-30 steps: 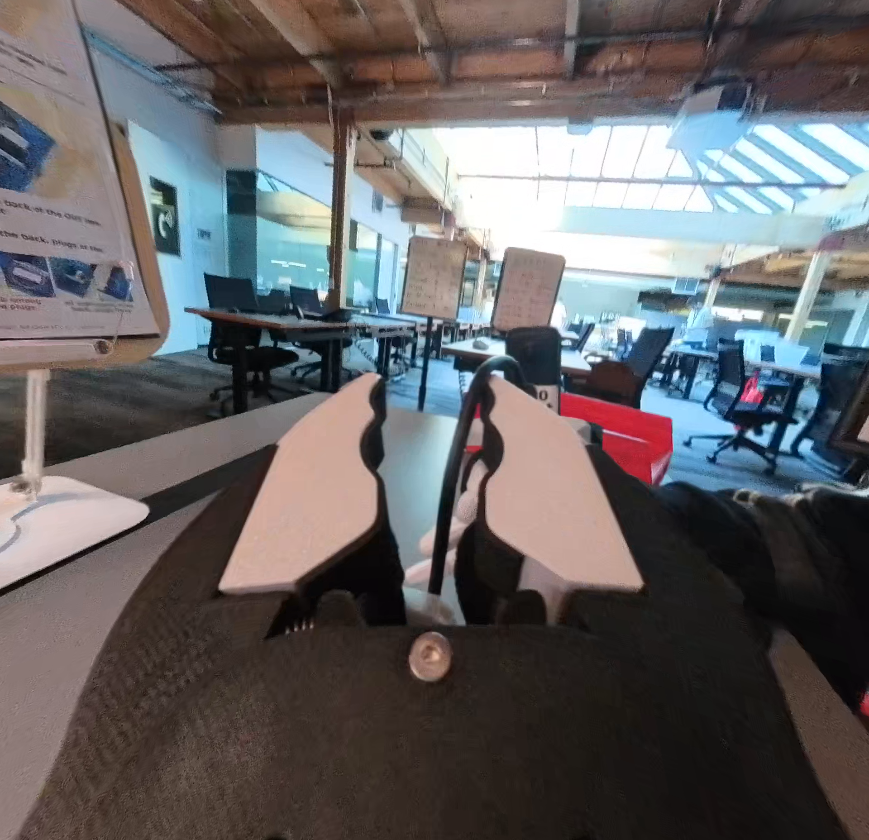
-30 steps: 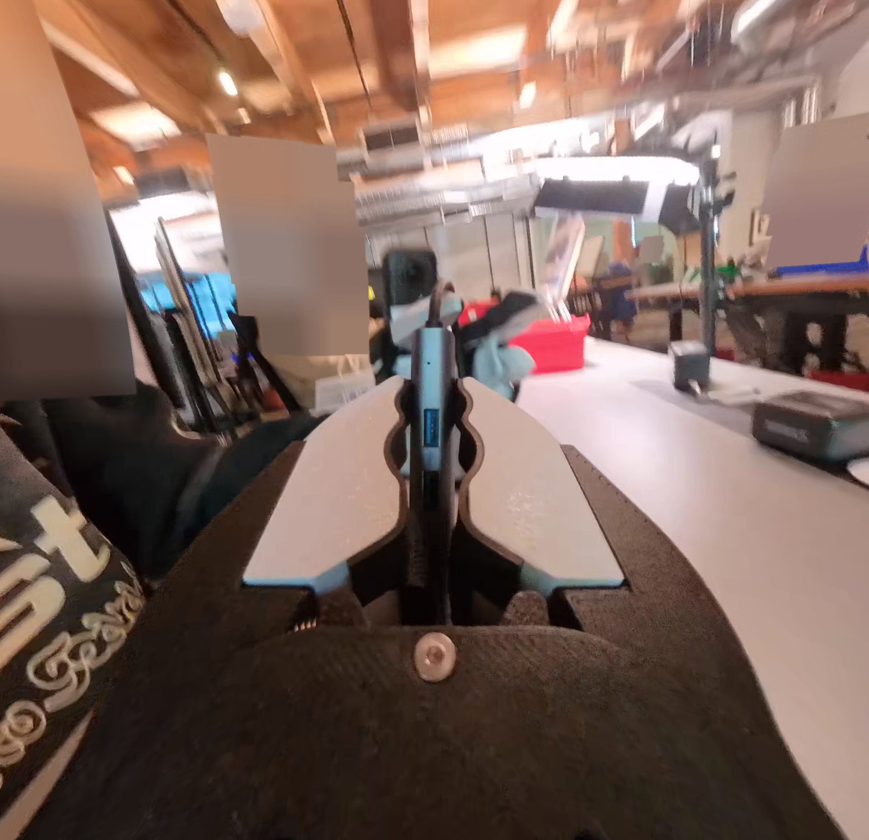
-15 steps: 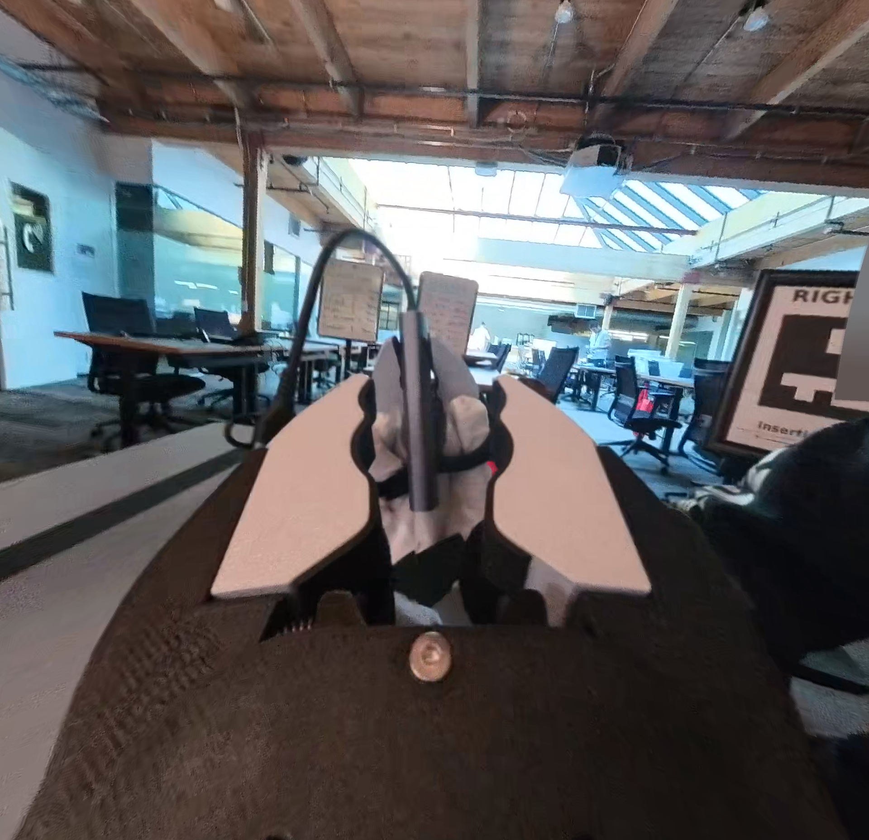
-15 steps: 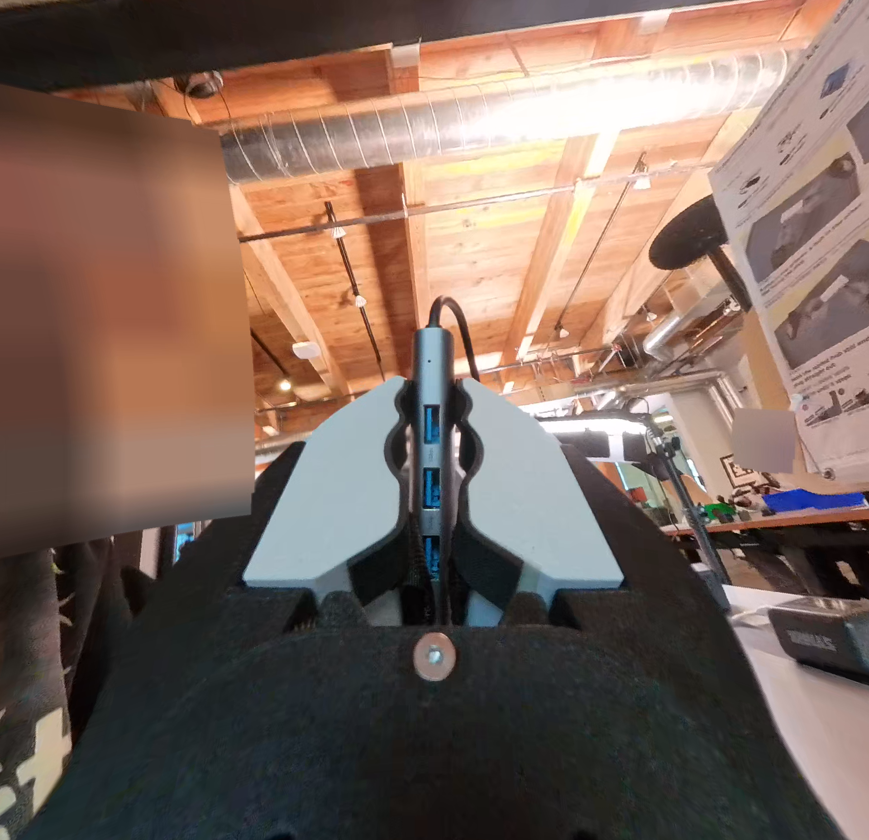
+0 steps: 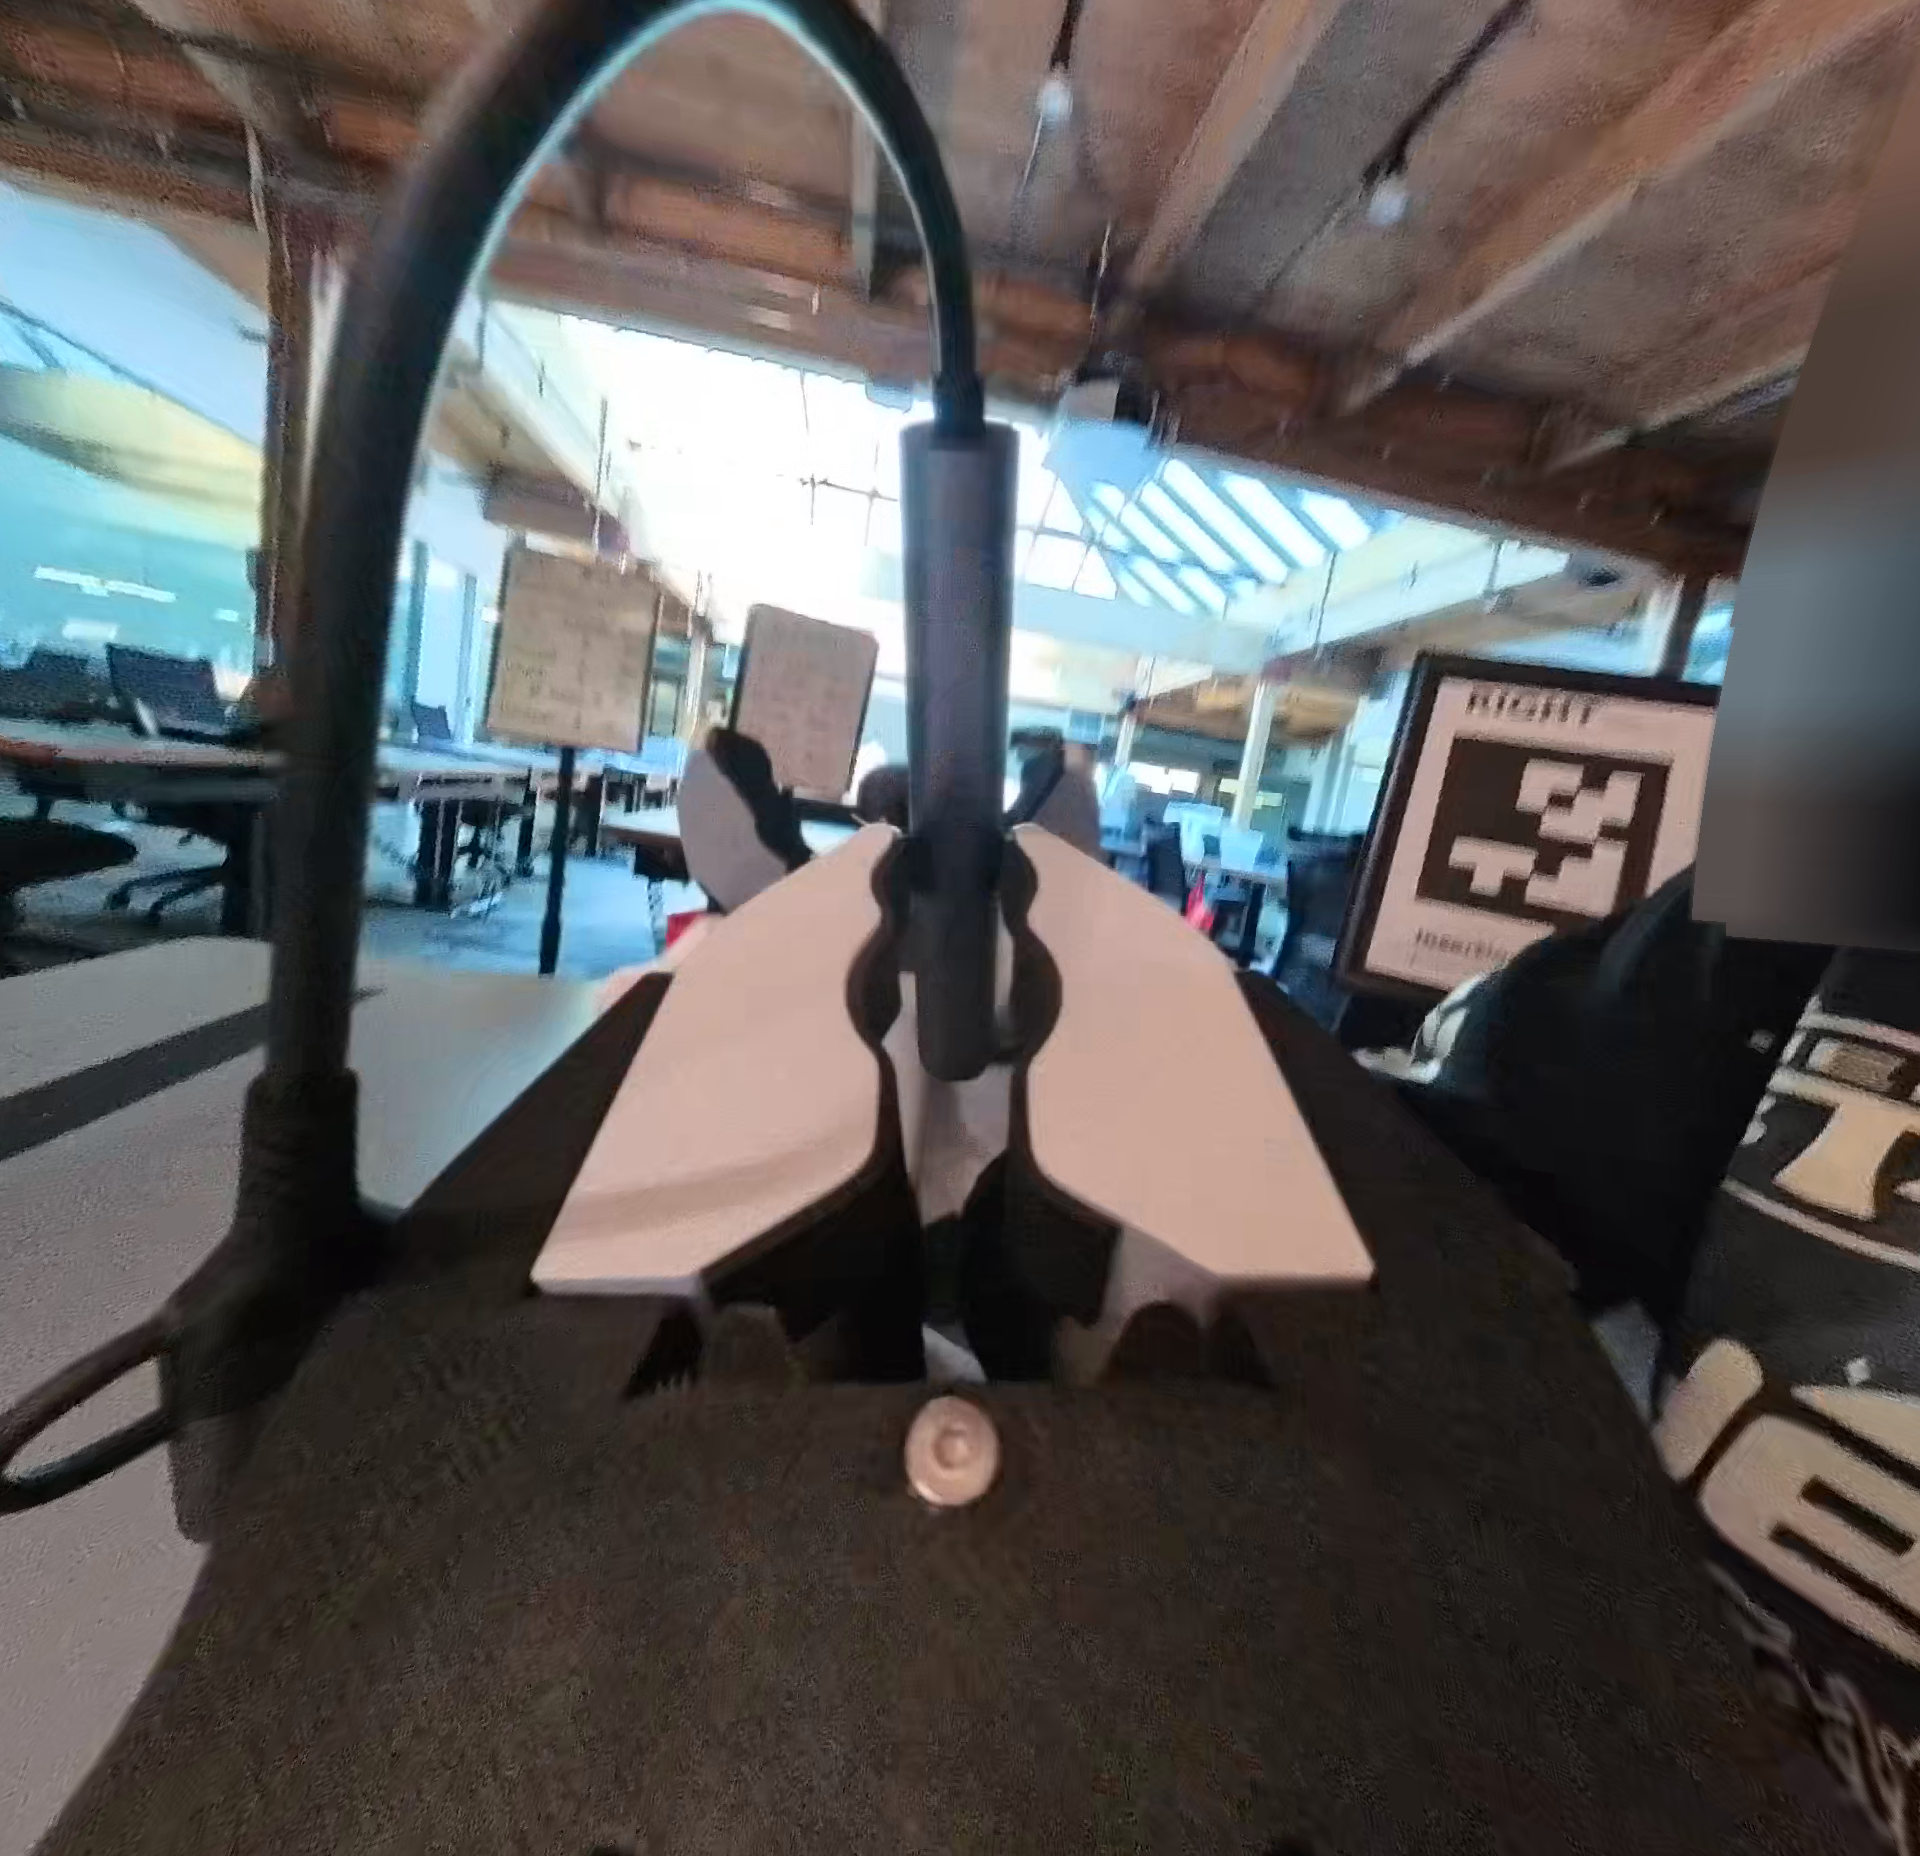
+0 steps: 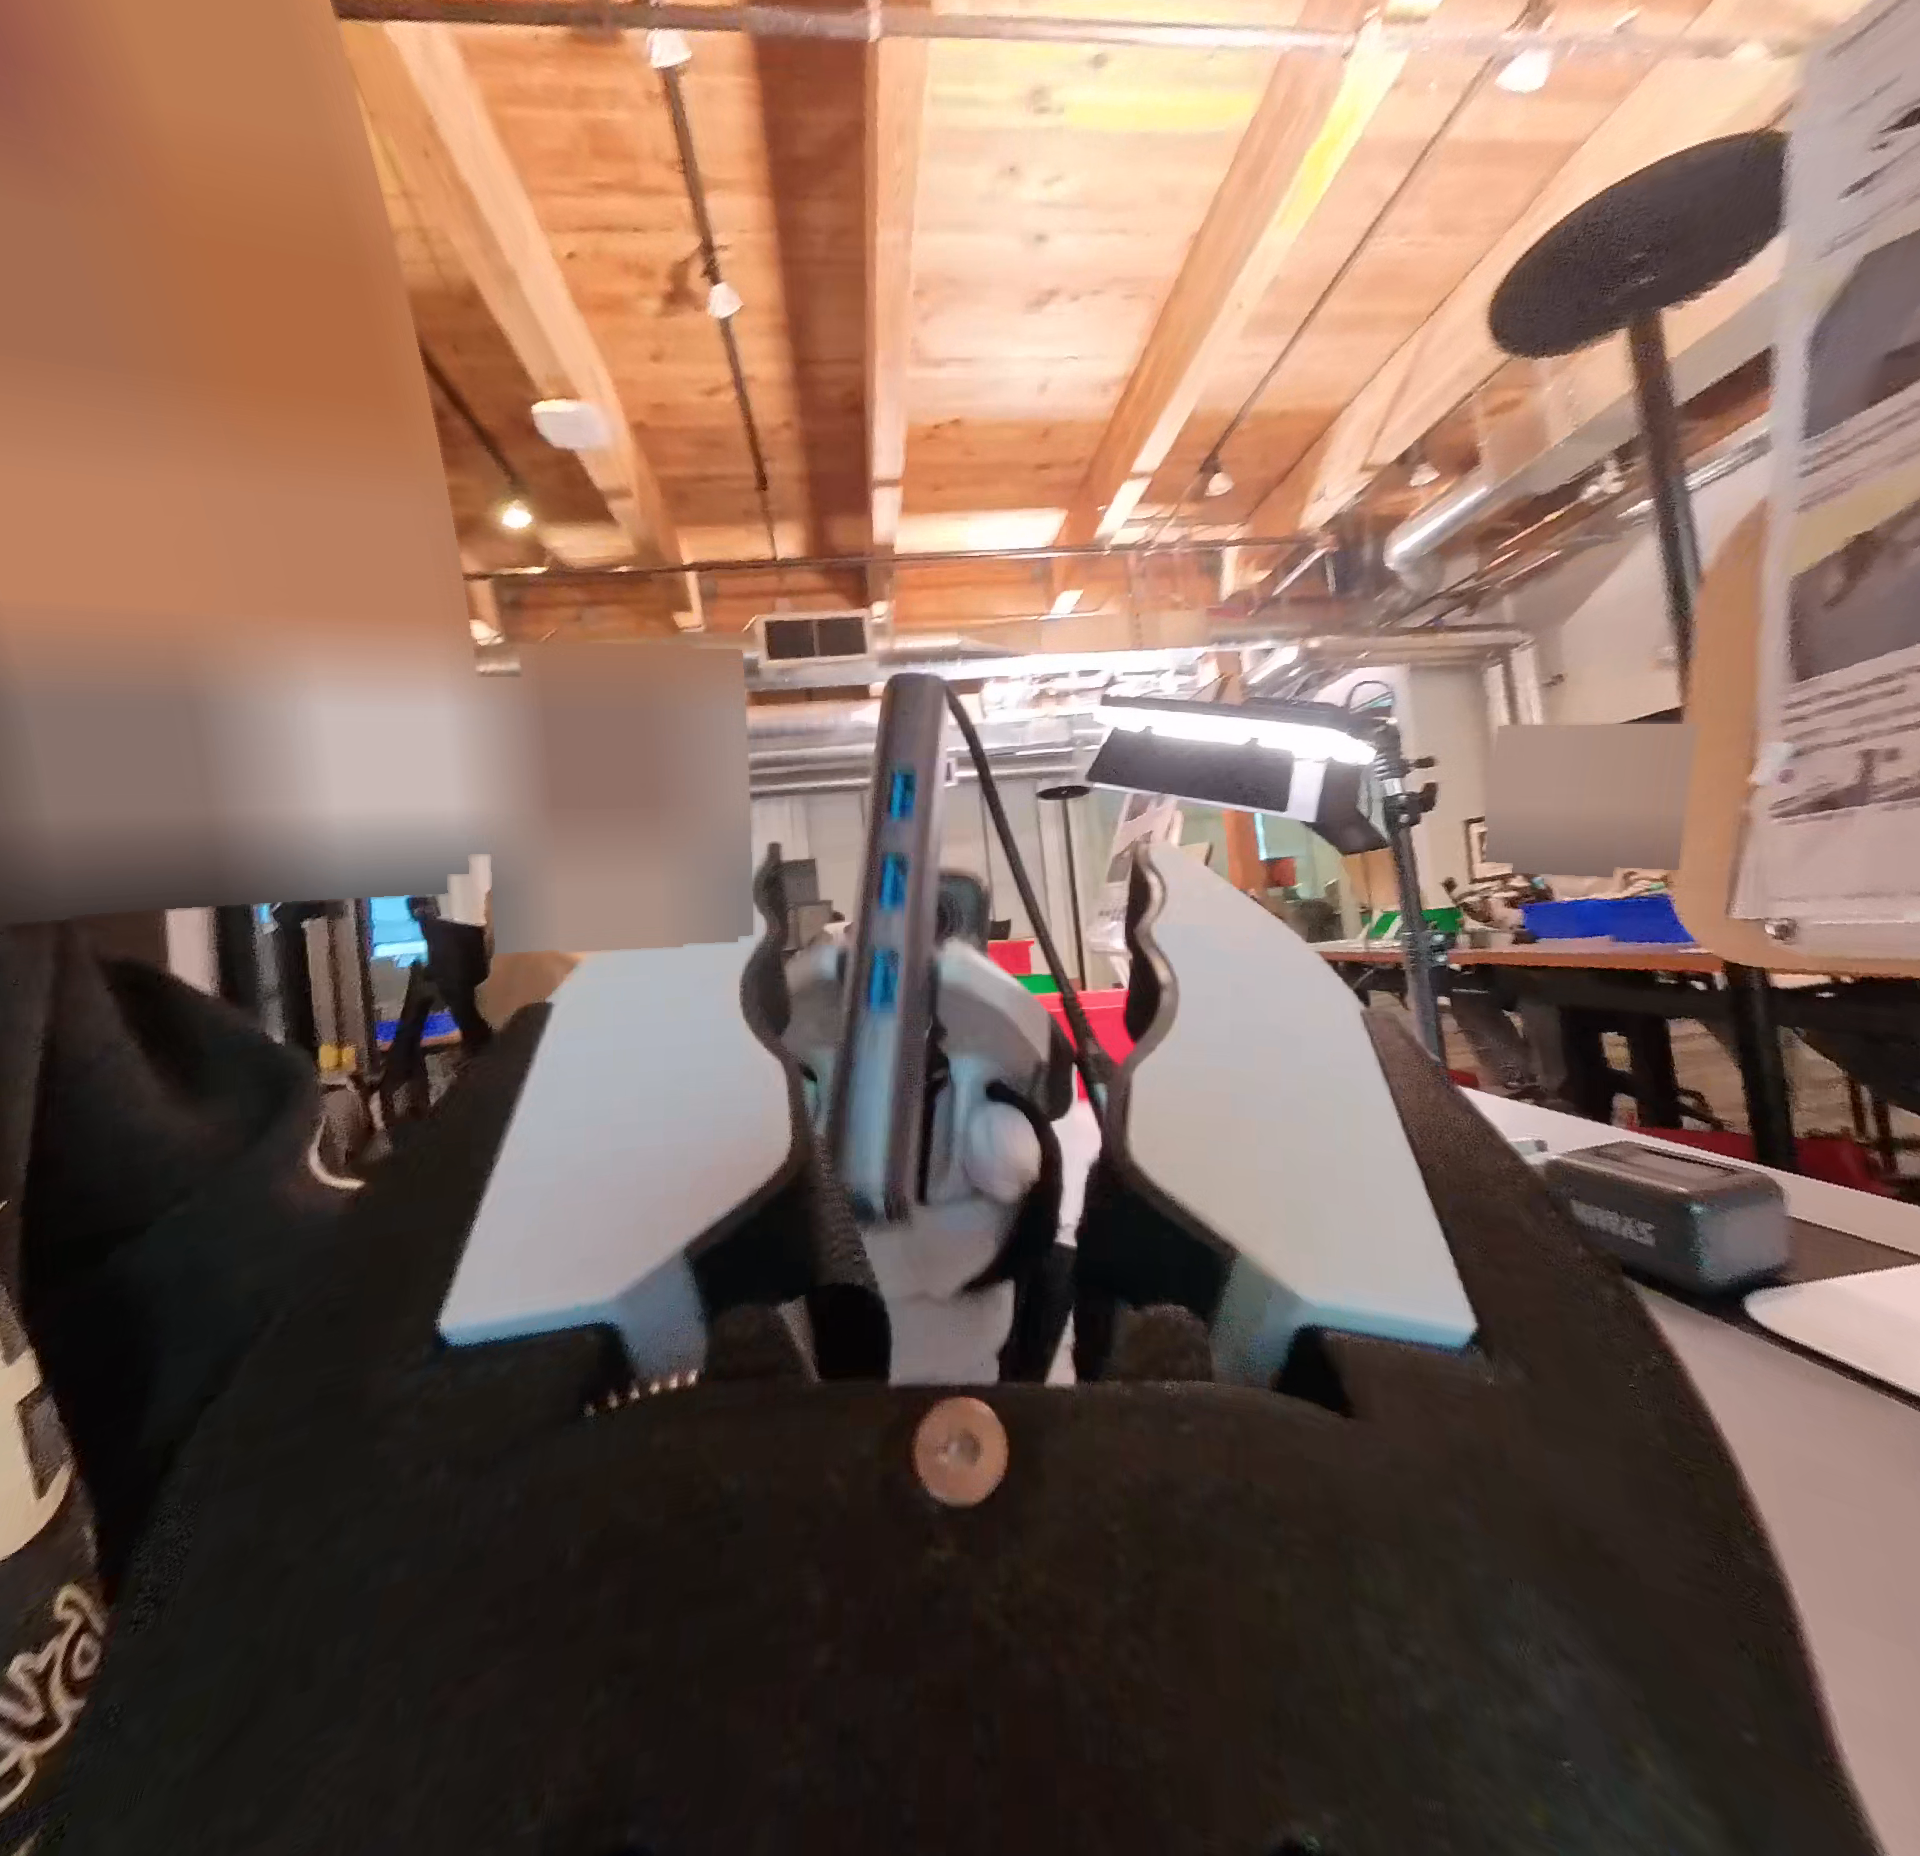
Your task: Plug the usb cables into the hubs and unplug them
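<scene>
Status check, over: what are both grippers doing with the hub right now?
Left gripper shut on the grey hub, upright. Right gripper open, clear of it. Black cable arcs over left; no plug inserted.

A grey box (image 6: pixel 1662 1216) rests on the white table (image 6: pixel 1818 1494), a red bin (image 6: pixel 1070 1011) behind.

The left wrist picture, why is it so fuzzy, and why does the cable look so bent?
Left wrist view: the ceiling beams and cable smear with motion blur, the skylight glares white, and the wide lens may exaggerate the cable's arch. Right wrist view: sharper in the middle, though the hub is a little soft, the lamp glares, and the edges blur.
</scene>
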Available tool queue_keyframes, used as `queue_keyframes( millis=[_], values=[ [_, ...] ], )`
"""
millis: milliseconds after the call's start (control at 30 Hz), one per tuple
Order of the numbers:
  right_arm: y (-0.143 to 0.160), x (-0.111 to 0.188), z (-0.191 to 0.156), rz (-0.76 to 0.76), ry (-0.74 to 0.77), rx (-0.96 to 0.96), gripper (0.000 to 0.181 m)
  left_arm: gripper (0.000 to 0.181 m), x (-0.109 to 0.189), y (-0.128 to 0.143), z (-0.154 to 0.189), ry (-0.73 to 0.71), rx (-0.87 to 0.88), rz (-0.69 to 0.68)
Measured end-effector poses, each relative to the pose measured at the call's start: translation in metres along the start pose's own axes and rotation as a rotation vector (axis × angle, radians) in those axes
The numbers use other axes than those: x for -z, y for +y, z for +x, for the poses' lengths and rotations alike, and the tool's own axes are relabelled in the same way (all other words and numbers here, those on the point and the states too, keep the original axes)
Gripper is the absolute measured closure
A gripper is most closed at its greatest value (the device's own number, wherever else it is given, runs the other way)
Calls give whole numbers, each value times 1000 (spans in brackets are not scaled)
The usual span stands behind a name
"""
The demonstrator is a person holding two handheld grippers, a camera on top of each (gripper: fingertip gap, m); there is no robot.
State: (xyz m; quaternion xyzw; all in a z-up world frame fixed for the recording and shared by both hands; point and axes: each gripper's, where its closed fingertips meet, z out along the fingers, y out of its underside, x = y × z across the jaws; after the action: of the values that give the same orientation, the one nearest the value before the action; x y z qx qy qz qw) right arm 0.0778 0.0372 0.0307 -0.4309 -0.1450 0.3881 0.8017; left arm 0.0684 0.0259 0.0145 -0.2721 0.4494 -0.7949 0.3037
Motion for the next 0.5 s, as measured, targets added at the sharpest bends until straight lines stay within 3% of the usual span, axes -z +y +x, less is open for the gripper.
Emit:
queue_keyframes(
  millis=[100,167,333,400,500],
  values=[
    [8,0,-1,-56,-17,1,121,165,18,-33,4,33,-20,201],
    [19,-4,-8,-108,-42,25,126,165,24,-42,6,44,-44,249],
    [32,-10,-16,-165,-39,125,139,165,20,-31,5,43,-68,208],
    [33,-9,-17,-183,-43,169,164,165,14,-20,6,48,-86,145],
    [27,-6,-13,-197,-8,322,165,164,12,-18,1,10,-67,114]
  ],
)
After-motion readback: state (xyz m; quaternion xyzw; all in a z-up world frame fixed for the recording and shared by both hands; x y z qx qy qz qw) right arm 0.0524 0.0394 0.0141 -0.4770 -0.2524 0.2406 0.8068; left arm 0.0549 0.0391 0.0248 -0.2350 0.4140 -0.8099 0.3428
